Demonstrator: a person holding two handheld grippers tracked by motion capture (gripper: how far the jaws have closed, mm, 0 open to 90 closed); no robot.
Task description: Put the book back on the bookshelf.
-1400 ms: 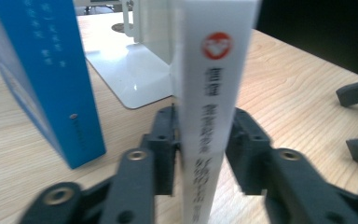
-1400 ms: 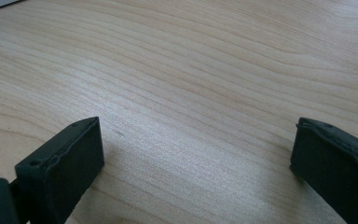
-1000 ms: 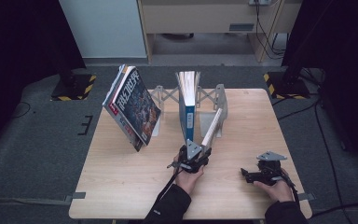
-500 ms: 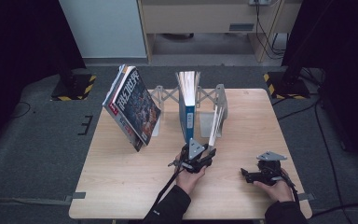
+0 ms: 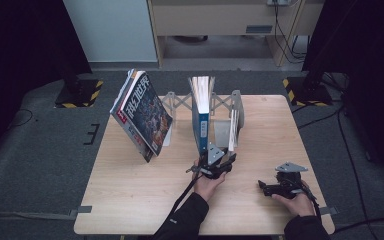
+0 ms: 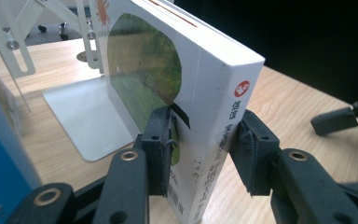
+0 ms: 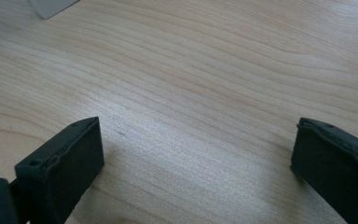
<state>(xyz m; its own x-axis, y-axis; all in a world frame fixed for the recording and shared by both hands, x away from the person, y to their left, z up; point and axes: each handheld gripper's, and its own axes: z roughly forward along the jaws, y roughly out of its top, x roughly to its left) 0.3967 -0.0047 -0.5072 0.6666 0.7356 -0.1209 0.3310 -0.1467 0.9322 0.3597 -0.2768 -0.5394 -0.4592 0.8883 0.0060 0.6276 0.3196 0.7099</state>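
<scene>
A stack of magazines (image 5: 142,114) is leaning at the table's (image 5: 130,195) left. A blue book (image 5: 202,127) is standing in the metal book rack (image 5: 225,102). Just right, the left gripper (image 6: 204,149) is straddling the white book (image 6: 200,93), its jaws having just been easing apart, pads barely off the covers. The right gripper (image 7: 193,163) is resting released over bare wood.

rack: metal expanding book rack (image 5: 220,102) at table's (image 5: 130,190) back | blue binder (image 5: 202,127) left in it | white paperback (image 5: 234,127) right | magazine stack (image 5: 142,115) left of rack
</scene>
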